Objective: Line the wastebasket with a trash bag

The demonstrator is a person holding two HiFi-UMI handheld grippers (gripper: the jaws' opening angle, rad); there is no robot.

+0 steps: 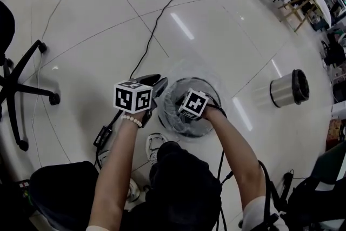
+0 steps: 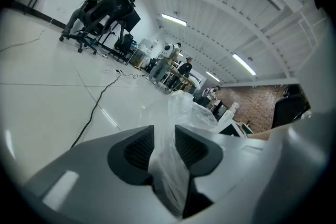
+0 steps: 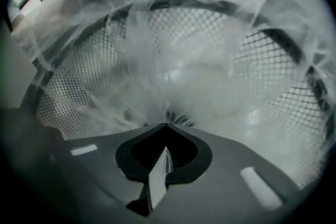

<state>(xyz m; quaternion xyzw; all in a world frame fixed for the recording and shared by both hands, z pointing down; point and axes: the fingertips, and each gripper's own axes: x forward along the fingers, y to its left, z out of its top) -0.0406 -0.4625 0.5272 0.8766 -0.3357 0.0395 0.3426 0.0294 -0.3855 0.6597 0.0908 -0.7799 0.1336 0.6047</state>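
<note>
Standing over the mesh wastebasket point(image 1: 212, 93) on the floor point(image 1: 97, 24), the person has the right hand-held gripper point(image 3: 166, 126) plunged inside it, jaws clamped together on a pinch of the clear trash bag point(image 3: 199, 76). The left hand-held gripper point(image 2: 164, 136), just beside the wastebasket's rim, is closing, with bag film hanging between its jaws, not yet squeezed.

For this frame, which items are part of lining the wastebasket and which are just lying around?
In the job:
wastebasket
trash bag, partly over its rim
left gripper, jaws closing with bag film between
right gripper, pinching the bag inside the basket

Lying about:
second bin on its side
office chair
floor cable
</note>
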